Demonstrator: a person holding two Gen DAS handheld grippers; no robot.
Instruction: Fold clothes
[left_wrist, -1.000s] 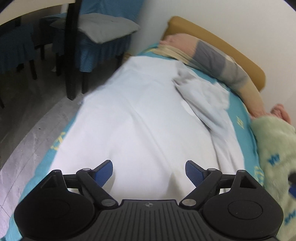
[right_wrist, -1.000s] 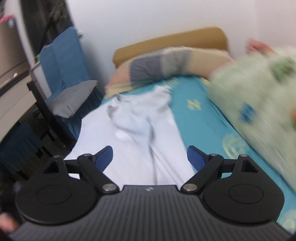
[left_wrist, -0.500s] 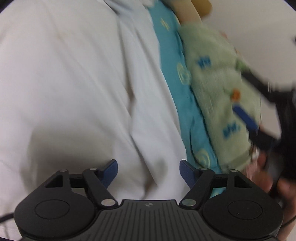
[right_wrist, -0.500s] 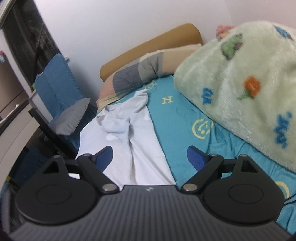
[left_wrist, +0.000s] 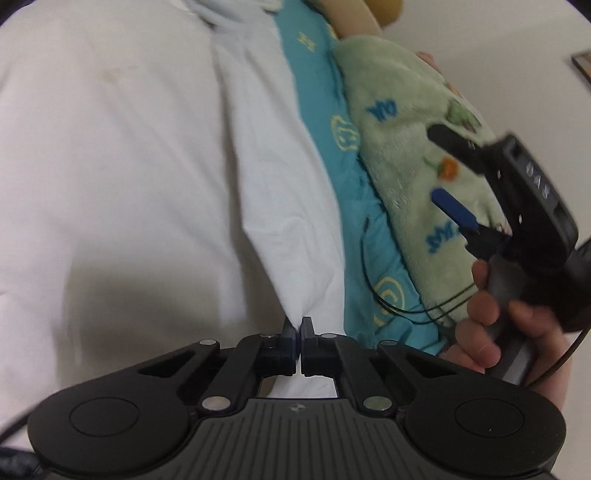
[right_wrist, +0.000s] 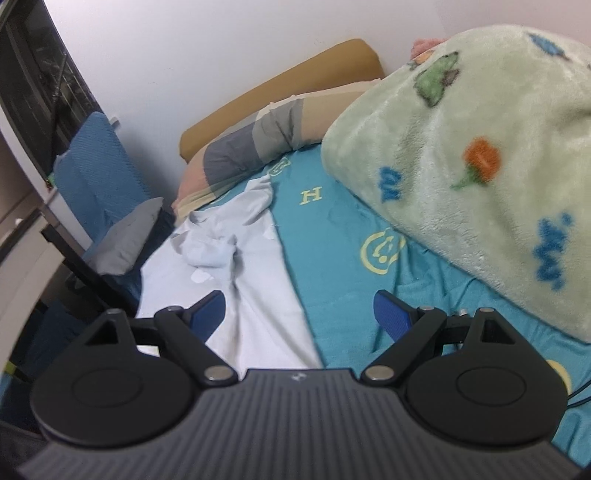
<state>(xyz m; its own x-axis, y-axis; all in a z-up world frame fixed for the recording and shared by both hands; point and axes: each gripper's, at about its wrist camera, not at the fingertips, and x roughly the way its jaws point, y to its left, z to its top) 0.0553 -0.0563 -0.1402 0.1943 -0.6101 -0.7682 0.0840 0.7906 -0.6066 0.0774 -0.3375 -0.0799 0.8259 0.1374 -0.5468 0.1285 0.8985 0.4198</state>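
A white garment lies spread lengthwise on the bed, its far end bunched near the pillow. My left gripper is shut on a pinch of the white garment's near right edge, and the cloth rises into a small peak between the pads. In the left wrist view a hand holds my right gripper open over the green blanket. In its own view the right gripper stands open above the garment's right edge, with nothing between its fingers.
A teal patterned sheet covers the bed. The green fleece blanket is heaped on the right. A blue chair with a grey cushion stands left of the bed. A brown headboard meets the wall. Thin black cables cross the sheet.
The left gripper swung right and tipped down to the garment's near edge, then its jaws closed on the cloth. The right gripper shifted slightly and stayed open.
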